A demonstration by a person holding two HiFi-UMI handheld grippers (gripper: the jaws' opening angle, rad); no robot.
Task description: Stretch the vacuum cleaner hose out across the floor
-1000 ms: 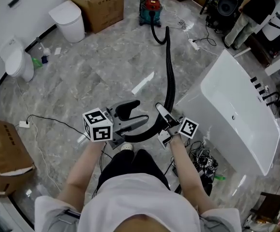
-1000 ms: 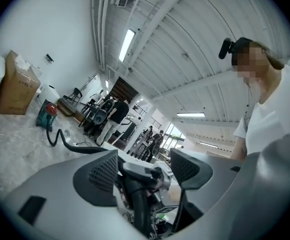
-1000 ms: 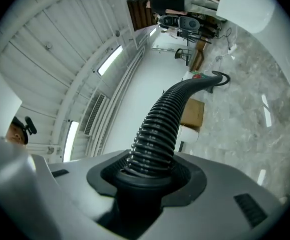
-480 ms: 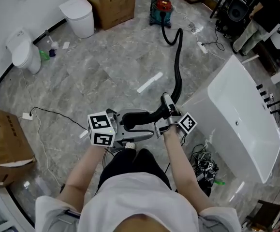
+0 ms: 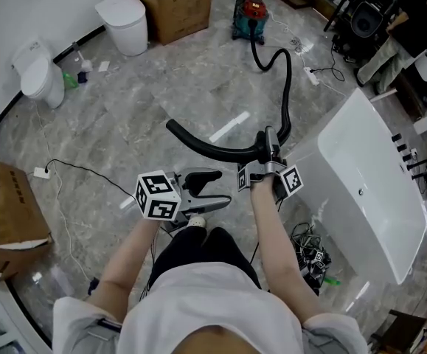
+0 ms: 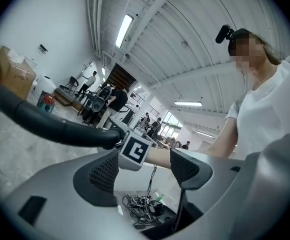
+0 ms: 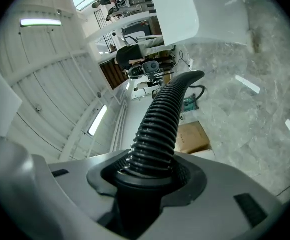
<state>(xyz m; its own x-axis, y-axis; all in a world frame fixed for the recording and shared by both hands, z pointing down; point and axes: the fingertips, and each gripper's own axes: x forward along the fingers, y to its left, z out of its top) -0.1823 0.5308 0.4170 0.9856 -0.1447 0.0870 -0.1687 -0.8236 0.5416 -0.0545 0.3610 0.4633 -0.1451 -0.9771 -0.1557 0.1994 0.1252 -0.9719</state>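
Clamping the hose [image 5: 289, 87] cuff, right gripper [image 5: 270, 152] fingers lead; left gripper [image 5: 217, 189] fingers gape empty; hose runs up-frame to vacuum [image 5: 251, 12].

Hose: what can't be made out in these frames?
- Head view: where the hose joins the vacuum cleaner, too small.
- Right gripper view: the gripped stretch, hidden inside the right hand-held gripper.
- Left gripper view: the tube's far end, cut off at the left rim.

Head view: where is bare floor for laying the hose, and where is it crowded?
Bare floor lies between the bin, the toilet and the hose. Crowded: the cable tangle beside the bathtub, and the cords near the vacuum cleaner.
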